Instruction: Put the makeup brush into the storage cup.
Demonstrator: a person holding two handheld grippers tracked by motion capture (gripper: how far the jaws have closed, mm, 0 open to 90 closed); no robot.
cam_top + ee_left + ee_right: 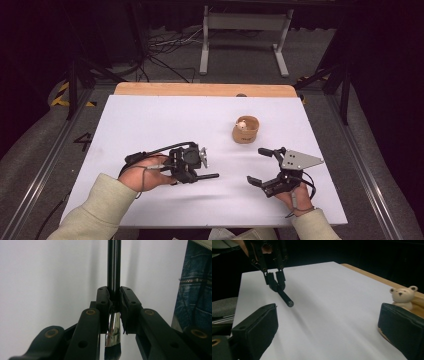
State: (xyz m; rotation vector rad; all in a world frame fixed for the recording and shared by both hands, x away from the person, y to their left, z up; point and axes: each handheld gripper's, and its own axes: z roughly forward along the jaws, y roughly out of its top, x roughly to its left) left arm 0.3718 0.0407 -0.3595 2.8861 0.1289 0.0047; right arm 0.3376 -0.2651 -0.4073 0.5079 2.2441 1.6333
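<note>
A black-handled brush (209,176) with a silver ferrule and dark bristles lies level above the white table (150,125), handle end pointing right. My left gripper (194,175) is shut on it. In the left gripper view the pads clamp the brush (114,265) just above the ferrule, left gripper (115,293). My right gripper (257,165) stands open at the front right with nothing between its jaws. The right gripper view (329,325) faces the left gripper (276,281) and the brush (286,299). A small wooden cup (246,134) holds a pale bear figurine (242,124) (403,295).
A wooden strip (200,89) runs along the table's far edge. Beyond it on the floor are a metal stand (245,30) and loose cables (165,50). Blue denim with a zipper (195,290) shows past the table's edge in the left gripper view.
</note>
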